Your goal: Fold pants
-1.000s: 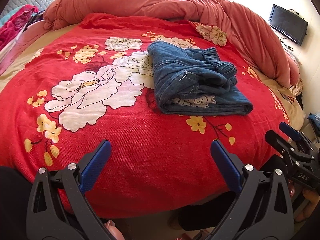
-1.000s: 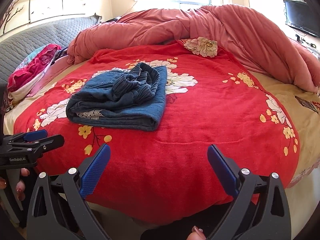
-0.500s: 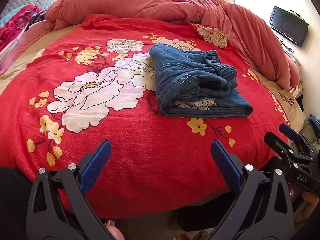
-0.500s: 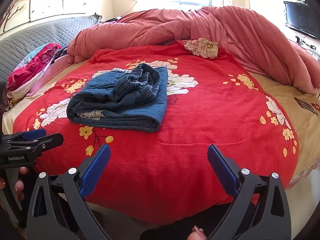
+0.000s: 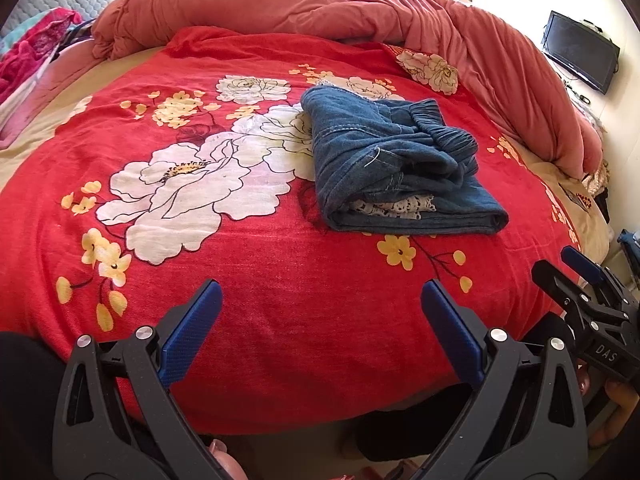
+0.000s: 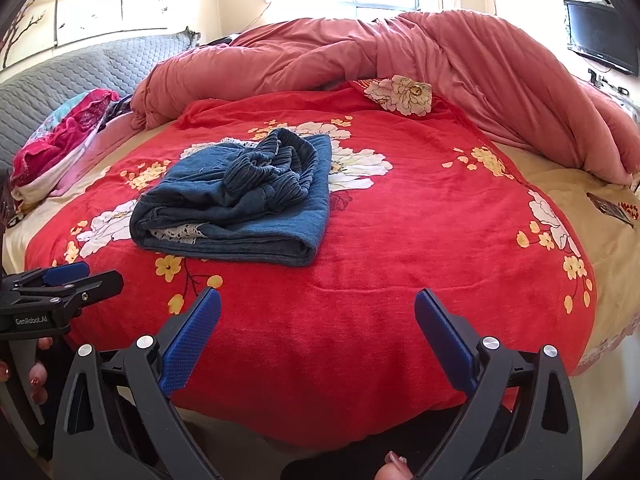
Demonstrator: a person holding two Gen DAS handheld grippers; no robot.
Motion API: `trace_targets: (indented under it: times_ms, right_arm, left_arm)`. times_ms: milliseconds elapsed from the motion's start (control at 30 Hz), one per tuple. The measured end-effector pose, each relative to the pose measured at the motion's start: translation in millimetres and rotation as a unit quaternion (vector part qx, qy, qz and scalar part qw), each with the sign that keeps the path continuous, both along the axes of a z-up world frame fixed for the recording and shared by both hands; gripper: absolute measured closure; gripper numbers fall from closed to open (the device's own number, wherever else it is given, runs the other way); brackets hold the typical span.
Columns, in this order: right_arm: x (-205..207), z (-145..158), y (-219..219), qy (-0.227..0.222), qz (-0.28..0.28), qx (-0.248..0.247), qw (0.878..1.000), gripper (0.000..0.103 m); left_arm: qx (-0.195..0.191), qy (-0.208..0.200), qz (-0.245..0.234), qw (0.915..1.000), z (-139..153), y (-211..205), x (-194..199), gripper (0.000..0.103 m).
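Blue denim pants [image 5: 396, 168] lie folded into a thick stack on the red flowered blanket [image 5: 248, 300], with white lace showing between the layers and the gathered waistband on top. The same pants [image 6: 240, 204] appear left of centre in the right wrist view. My left gripper [image 5: 320, 296] hovers open over the blanket's near edge, well short of the pants, holding nothing. My right gripper [image 6: 318, 304] is open too, empty, near the bed's front edge. Each gripper shows in the other's view: the right gripper [image 5: 576, 276] at the right, the left gripper [image 6: 88, 276] at the left.
A bunched pink duvet [image 6: 400, 52] curls along the back and right of the bed. Pink and teal clothes [image 6: 60, 140] are piled at the left by a grey quilted headboard [image 6: 80, 72]. A television [image 6: 604, 36] hangs on the right wall. A person's fingers [image 6: 36, 376] grip the left handle.
Both views have drifted slightly; the pants sit a little lower in the left view. The pants themselves lie unchanged, and both grippers stay open.
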State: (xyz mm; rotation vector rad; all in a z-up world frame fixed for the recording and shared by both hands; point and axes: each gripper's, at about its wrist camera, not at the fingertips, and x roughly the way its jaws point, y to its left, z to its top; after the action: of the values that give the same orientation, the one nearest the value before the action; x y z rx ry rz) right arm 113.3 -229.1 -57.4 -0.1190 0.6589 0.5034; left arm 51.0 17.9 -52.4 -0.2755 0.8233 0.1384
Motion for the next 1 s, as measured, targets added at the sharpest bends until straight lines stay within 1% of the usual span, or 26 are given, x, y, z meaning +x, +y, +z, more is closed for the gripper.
trace_targets:
  times_ms: [1000]
  right_arm:
    - [1.1, 0.6, -4.5, 0.005, -0.017, -0.001, 1.000, 0.006]
  left_arm:
    - [-0.002, -0.003, -0.001, 1.0000, 1.0, -0.5, 0.1, 0.009]
